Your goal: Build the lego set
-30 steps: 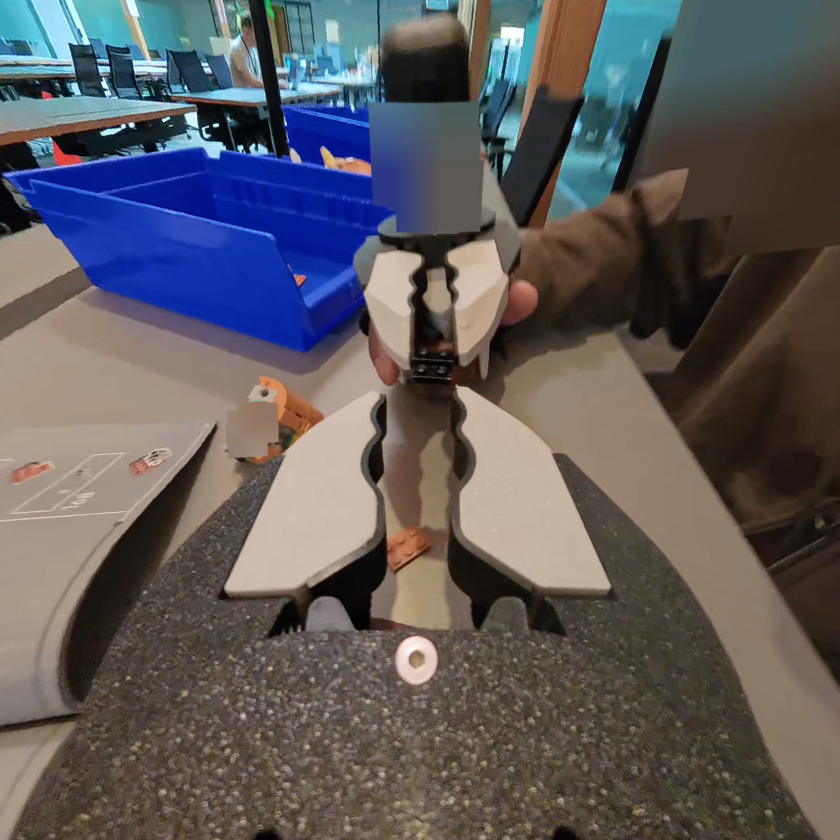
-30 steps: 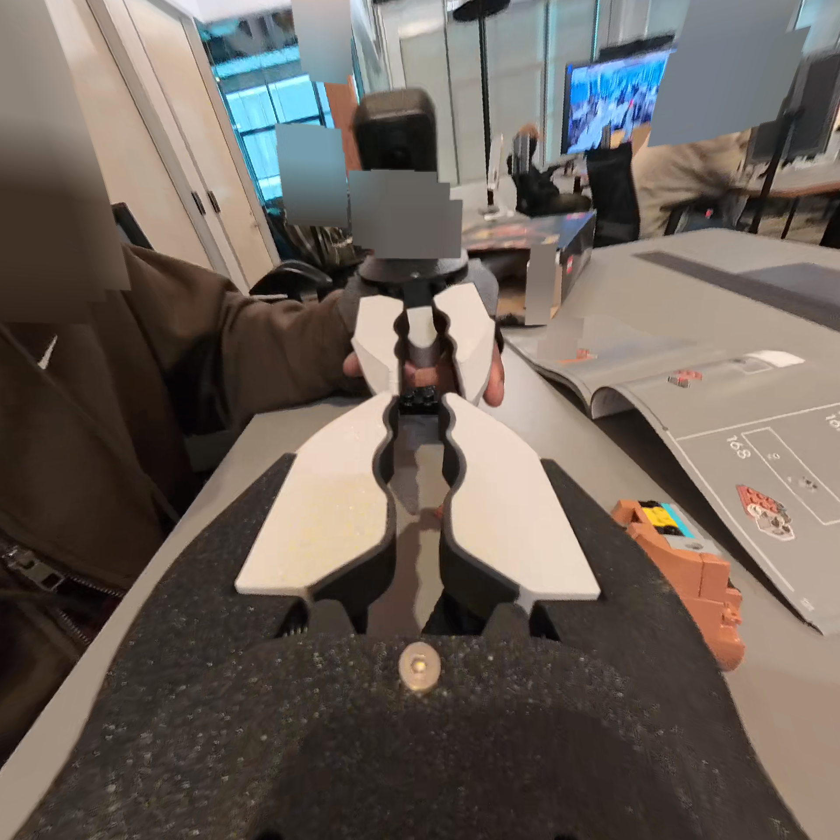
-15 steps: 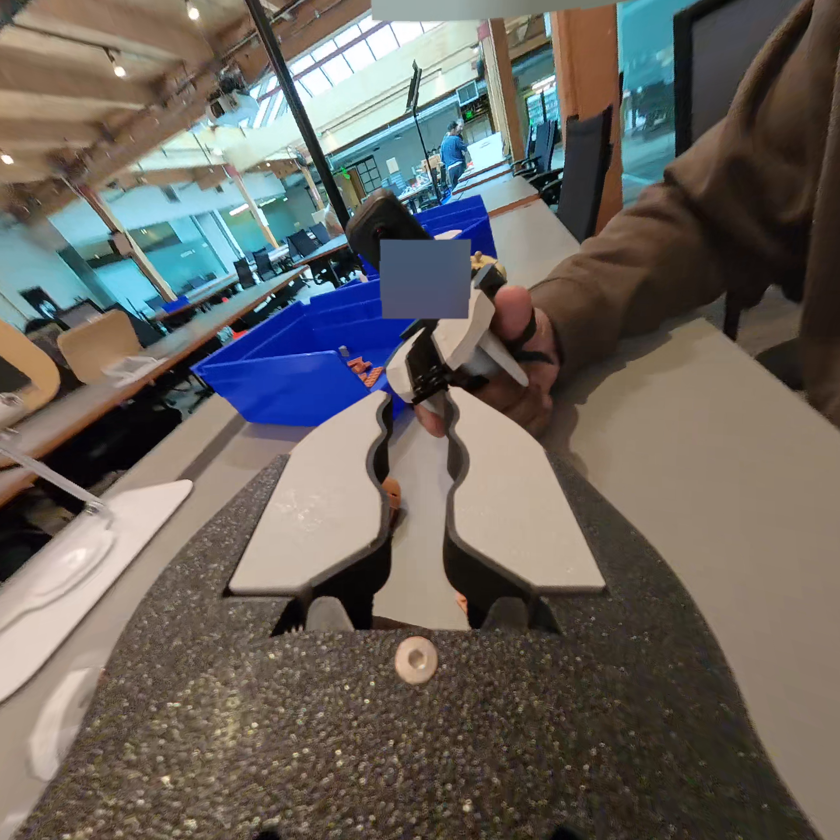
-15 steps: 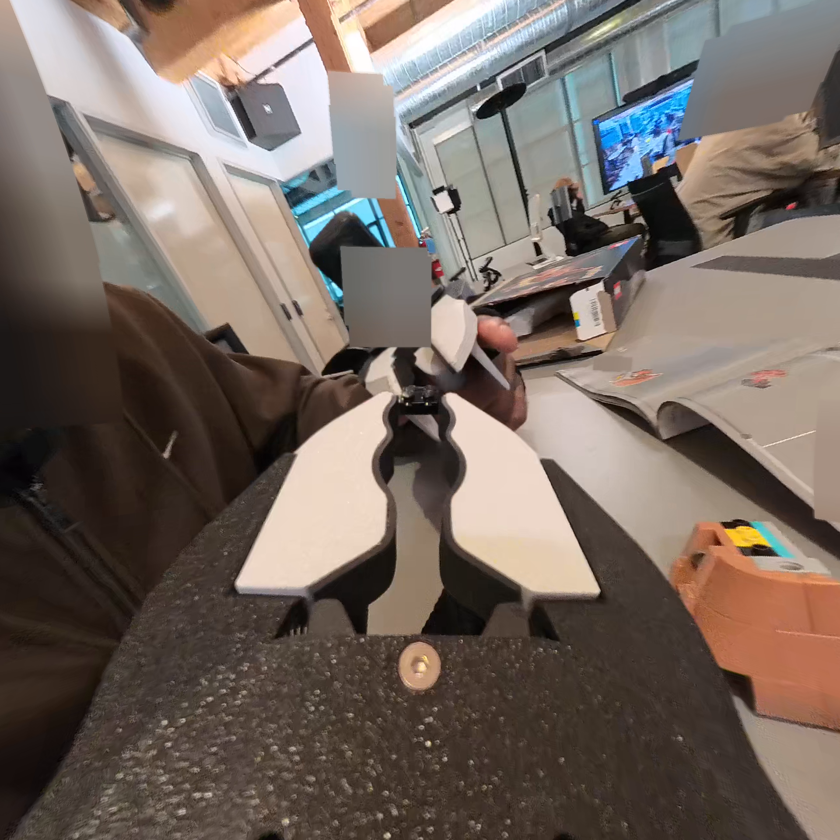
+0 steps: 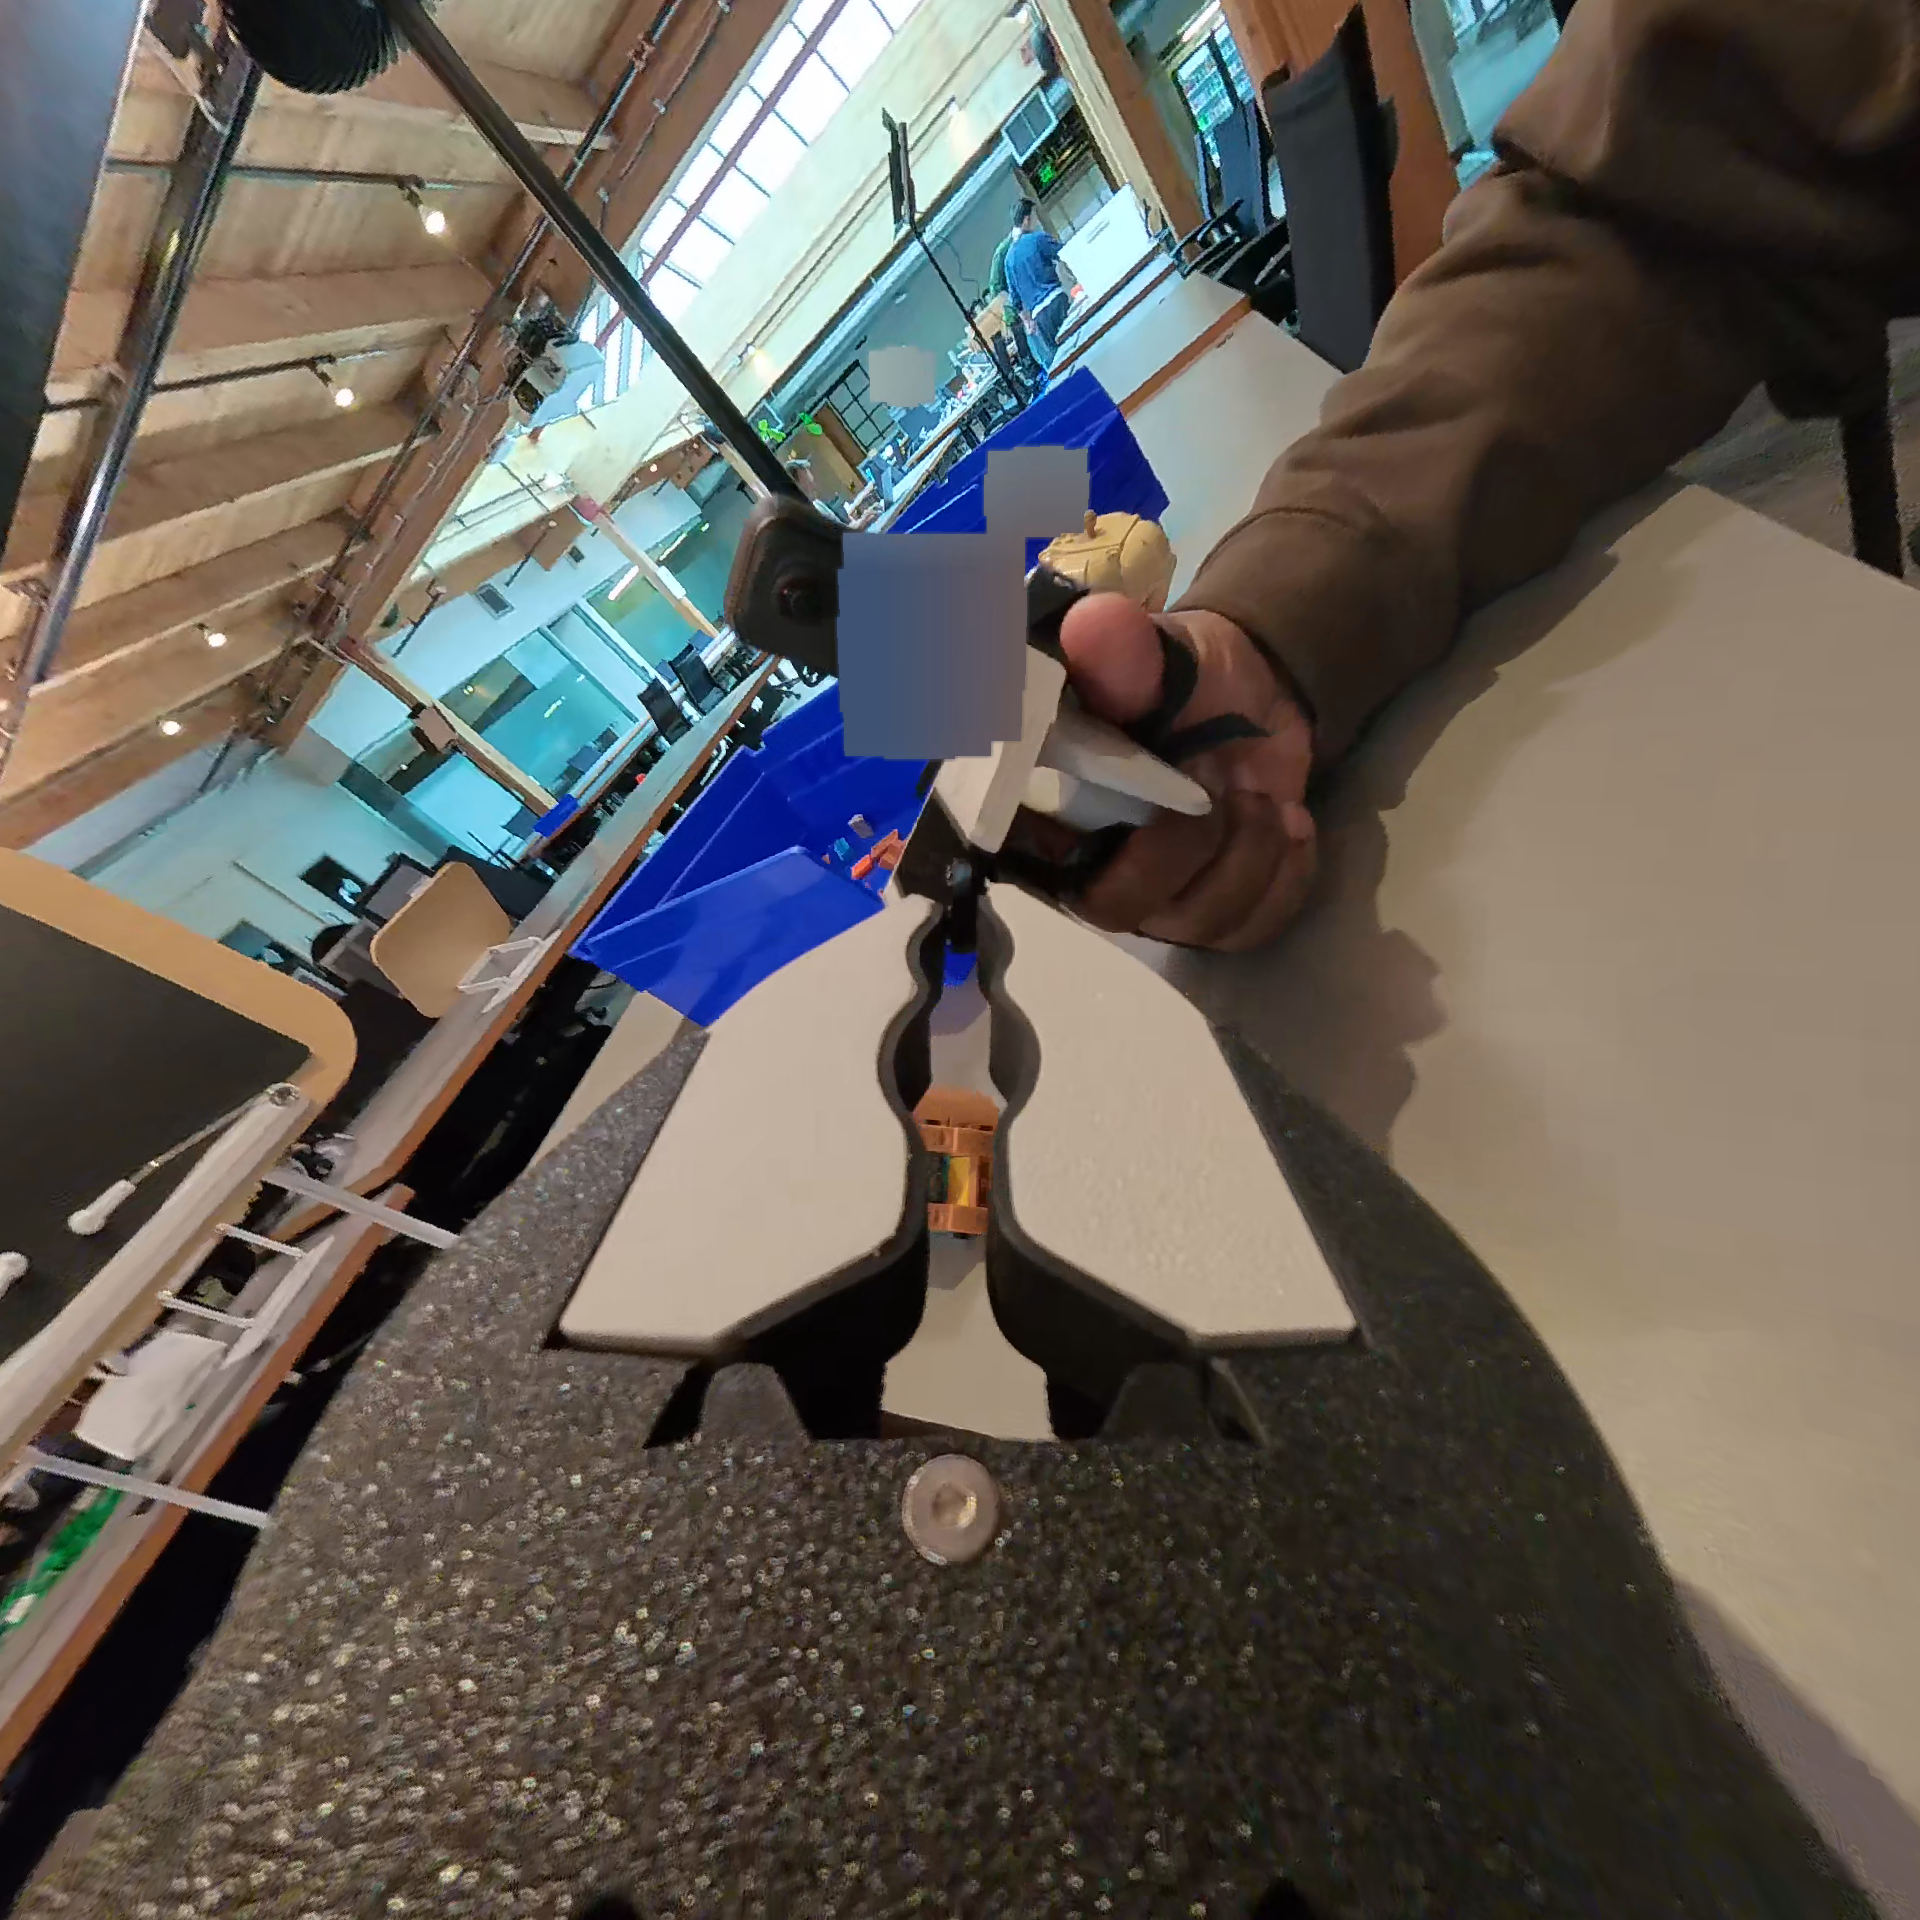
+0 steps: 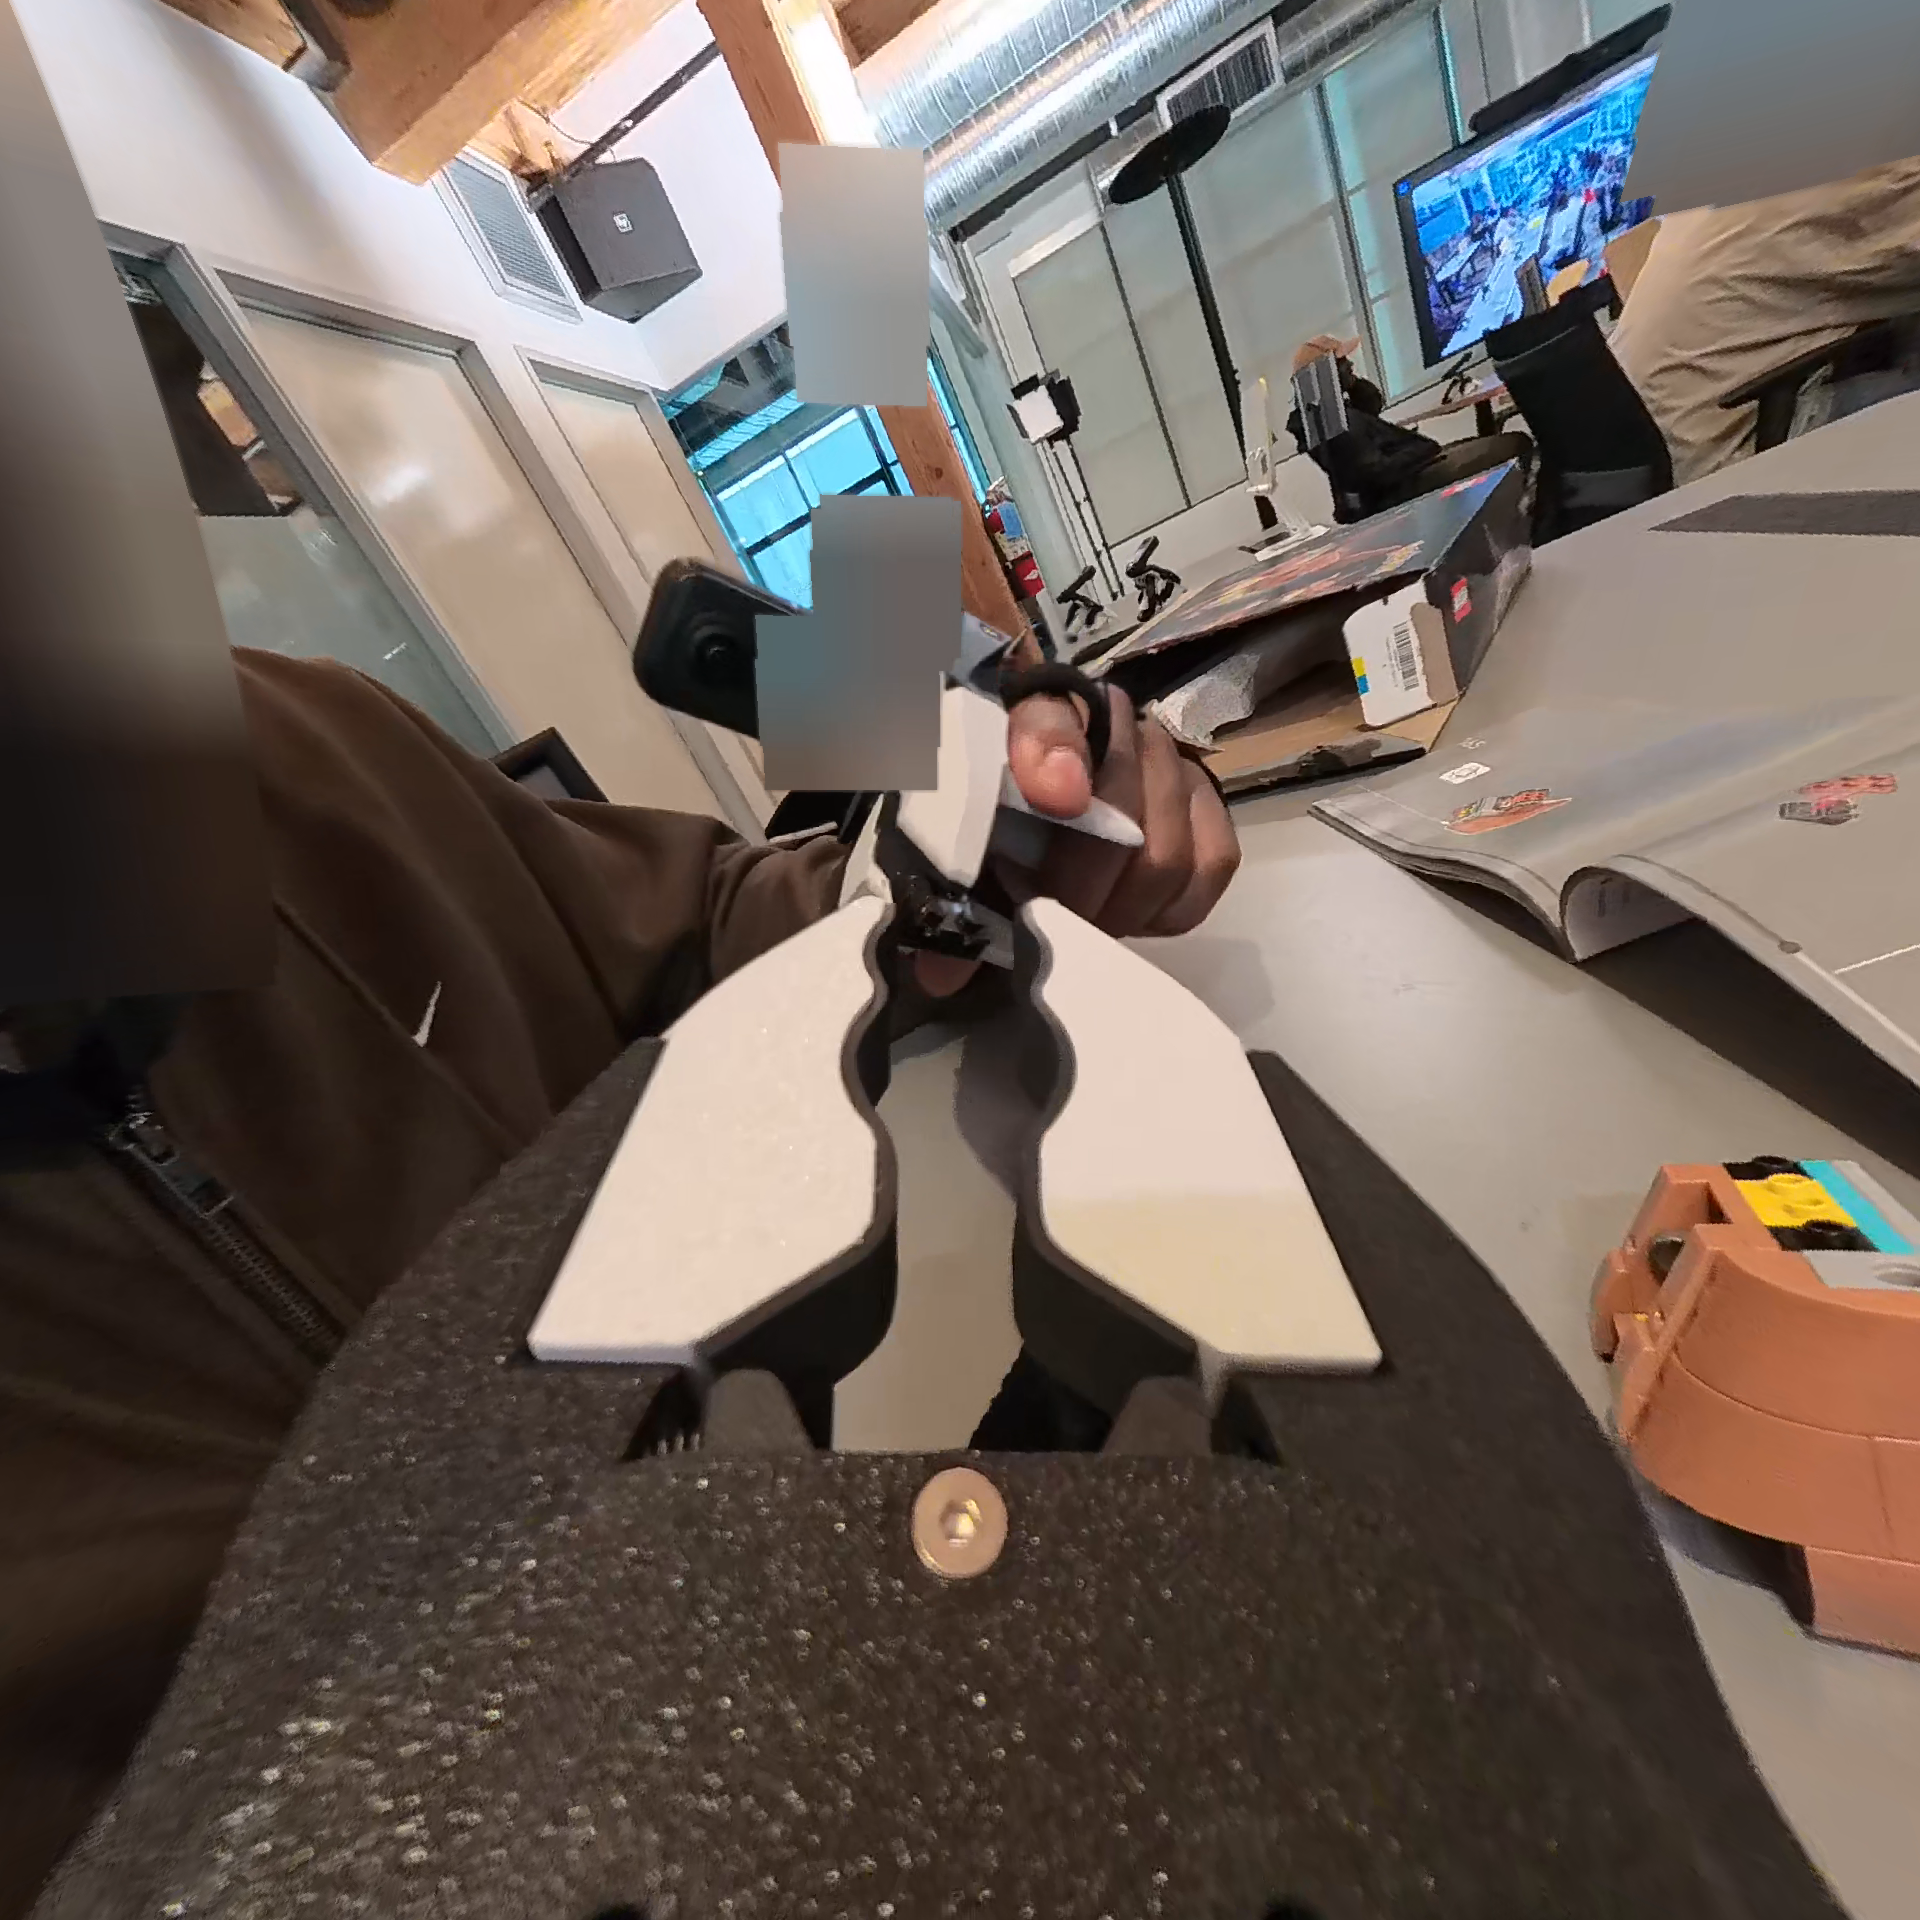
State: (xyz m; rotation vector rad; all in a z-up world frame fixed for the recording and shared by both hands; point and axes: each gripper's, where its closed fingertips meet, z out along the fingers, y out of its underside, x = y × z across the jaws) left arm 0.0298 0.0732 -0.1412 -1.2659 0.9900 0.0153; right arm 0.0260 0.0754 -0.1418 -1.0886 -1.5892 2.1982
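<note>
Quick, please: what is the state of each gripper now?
Left gripper: jaws closed on a small black plastic lego piece.
Right gripper: jaws closed on the same piece, it seems.

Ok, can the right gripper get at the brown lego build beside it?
Probably not yet: the right gripper seems shut on a small black piece shared with the left gripper. The brown build itself lies unblocked on the table.

tongs (image 5: 954,930): 2 | blue bins (image 5: 727,925): 2 | instruction booklet (image 6: 1621,862): 1

Brown sleeve (image 5: 1455,395), grey-fingered gripper (image 5: 951,940)
</note>
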